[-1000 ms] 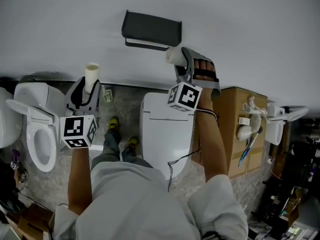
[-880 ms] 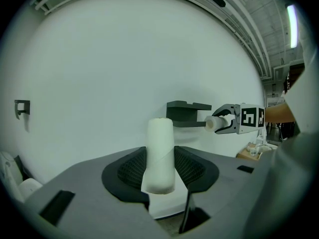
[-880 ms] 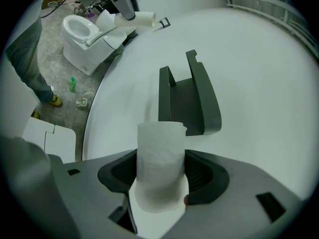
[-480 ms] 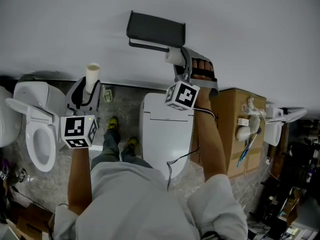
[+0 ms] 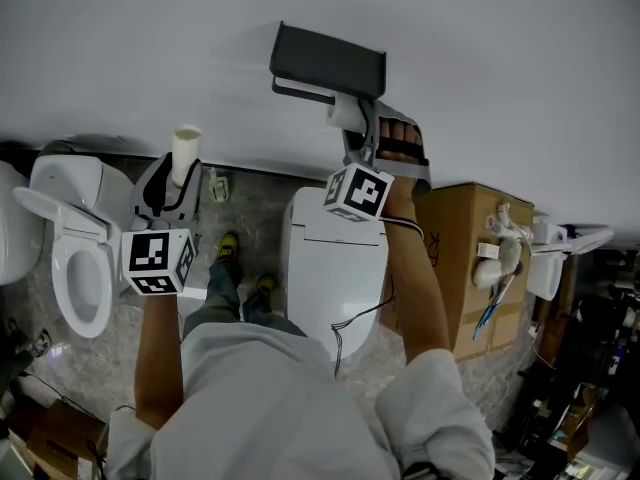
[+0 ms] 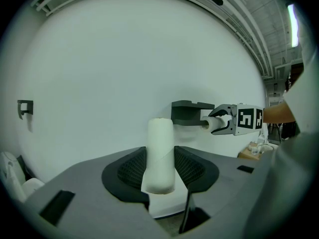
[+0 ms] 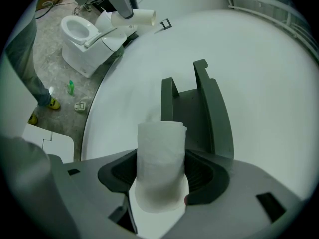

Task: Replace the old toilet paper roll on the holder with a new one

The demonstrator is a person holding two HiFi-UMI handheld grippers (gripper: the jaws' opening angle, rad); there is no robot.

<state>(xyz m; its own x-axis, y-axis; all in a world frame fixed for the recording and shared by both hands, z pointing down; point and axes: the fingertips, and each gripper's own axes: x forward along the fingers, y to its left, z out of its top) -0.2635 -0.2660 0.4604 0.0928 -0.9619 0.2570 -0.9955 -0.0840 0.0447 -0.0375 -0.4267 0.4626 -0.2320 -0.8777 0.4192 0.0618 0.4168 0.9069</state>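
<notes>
A dark grey paper holder [image 5: 328, 63] is fixed to the white wall. Just below its right end, my right gripper [image 5: 355, 123] is shut on a white paper roll [image 5: 345, 113]. In the right gripper view that roll [image 7: 160, 168] stands between the jaws, with the holder [image 7: 199, 113] close behind it. My left gripper [image 5: 180, 173] stays lower left, shut on a narrow cream tube [image 5: 185, 153] that stands upright. The left gripper view shows this tube [image 6: 160, 153] clamped, and the holder [image 6: 187, 112] and right gripper [image 6: 229, 121] farther right.
A white toilet with a closed lid [image 5: 335, 268] stands below the holder. Another toilet with its seat up [image 5: 75, 258] is at the left. A cardboard box [image 5: 470, 258] stands at the right. My feet in yellow shoes [image 5: 228, 246] are on the stone floor.
My right gripper has carried the white roll closer to the holder's right end. The left gripper and its tube have stayed in place.
</notes>
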